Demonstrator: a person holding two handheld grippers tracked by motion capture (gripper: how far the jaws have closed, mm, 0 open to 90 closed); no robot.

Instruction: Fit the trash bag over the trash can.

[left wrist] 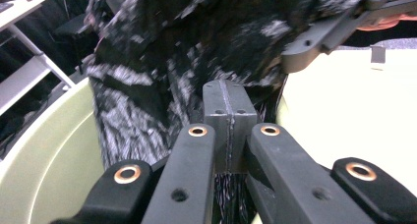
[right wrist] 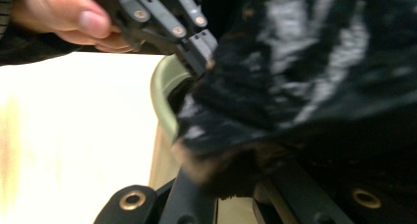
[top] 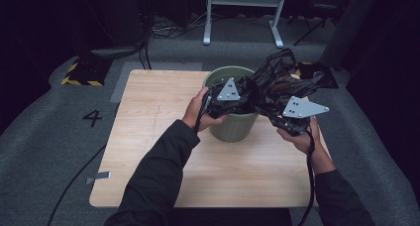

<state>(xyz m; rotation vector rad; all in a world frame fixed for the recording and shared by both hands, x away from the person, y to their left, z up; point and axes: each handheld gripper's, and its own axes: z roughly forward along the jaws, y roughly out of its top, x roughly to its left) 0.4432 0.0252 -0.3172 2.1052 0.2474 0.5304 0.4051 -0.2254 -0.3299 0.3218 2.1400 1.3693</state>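
A pale green bin (top: pixel 233 127) stands on the wooden table (top: pixel 158 112). Over its mouth a crumpled black plastic bag (top: pixel 280 77) is stretched between both grippers. My left gripper (top: pixel 247 94) is at the bin's near-left rim. In the left gripper view its jaws meet (left wrist: pixel 229 111) with the bag's film (left wrist: pixel 162 62) pinched between them, above the bin's inner wall (left wrist: pixel 49 150). My right gripper (top: pixel 275 109) holds the bag from the right. In the right gripper view the bag (right wrist: pixel 305 86) bunches over its jaws and hides the tips. The bin's rim (right wrist: pixel 164 86) lies beyond.
White frame legs (top: pixel 242 18) stand on the grey floor behind the table. A yellow-black striped plate (top: pixel 81 72) and a floor number 4 (top: pixel 92 118) lie to the left. The table's left half and front are bare wood.
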